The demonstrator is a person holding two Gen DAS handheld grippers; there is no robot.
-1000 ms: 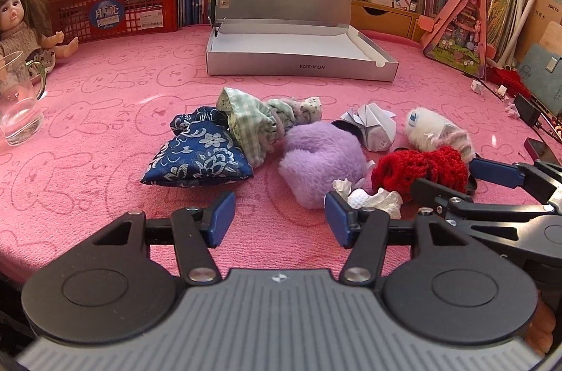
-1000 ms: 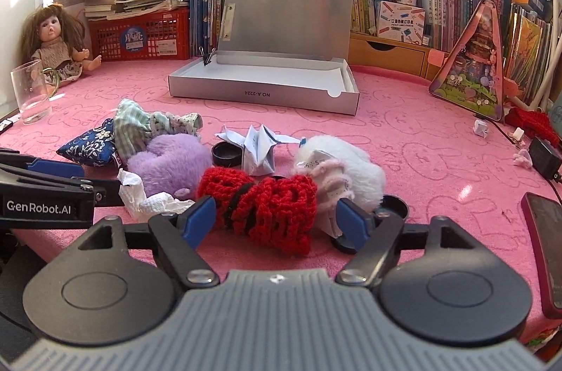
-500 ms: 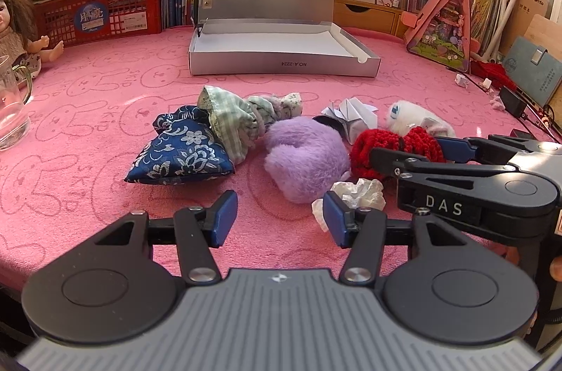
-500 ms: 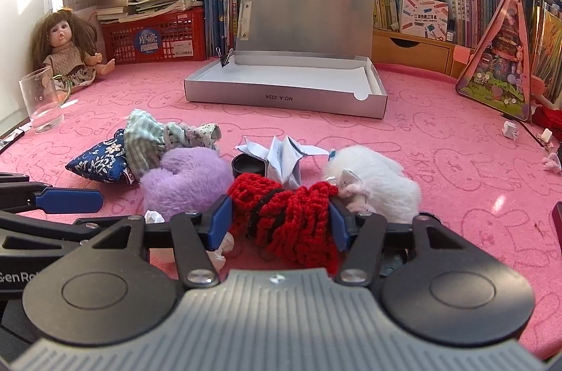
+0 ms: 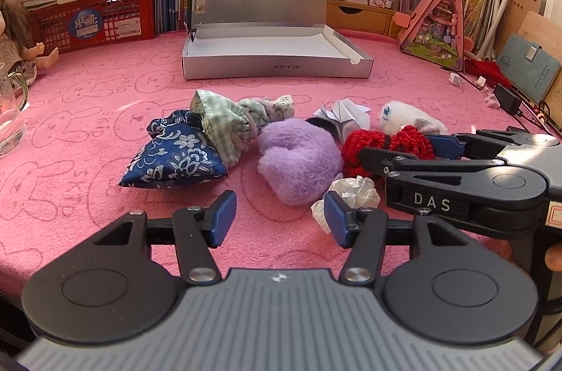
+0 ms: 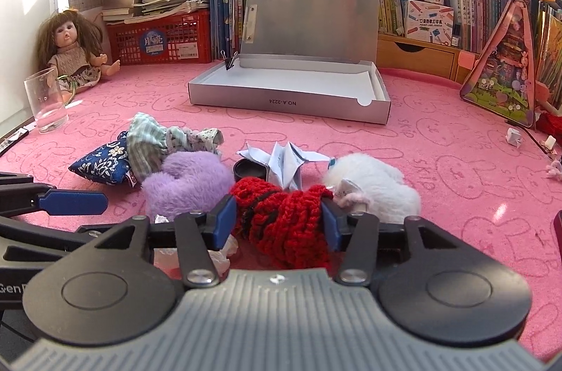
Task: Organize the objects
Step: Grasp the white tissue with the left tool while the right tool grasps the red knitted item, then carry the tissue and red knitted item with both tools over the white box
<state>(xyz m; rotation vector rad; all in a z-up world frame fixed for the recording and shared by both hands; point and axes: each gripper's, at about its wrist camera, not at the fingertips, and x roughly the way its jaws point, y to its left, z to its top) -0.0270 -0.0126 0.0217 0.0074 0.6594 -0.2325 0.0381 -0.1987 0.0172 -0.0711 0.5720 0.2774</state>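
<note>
Right gripper (image 6: 277, 222) jaws pinch chunky red knit bundle (image 6: 281, 216).

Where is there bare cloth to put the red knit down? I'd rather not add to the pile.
Free: the strip between the silver box and the pile, and the stretch right of the white plush toward the triangular pink case. Crowded: around the red knit in the right gripper, hemmed by purple plush, folded paper and crumpled tissue.

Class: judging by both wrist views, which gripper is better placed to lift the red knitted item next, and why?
Right. The right gripper already brackets the red knitted item between its pads, while the left gripper sits open over bare pink cloth.
</note>
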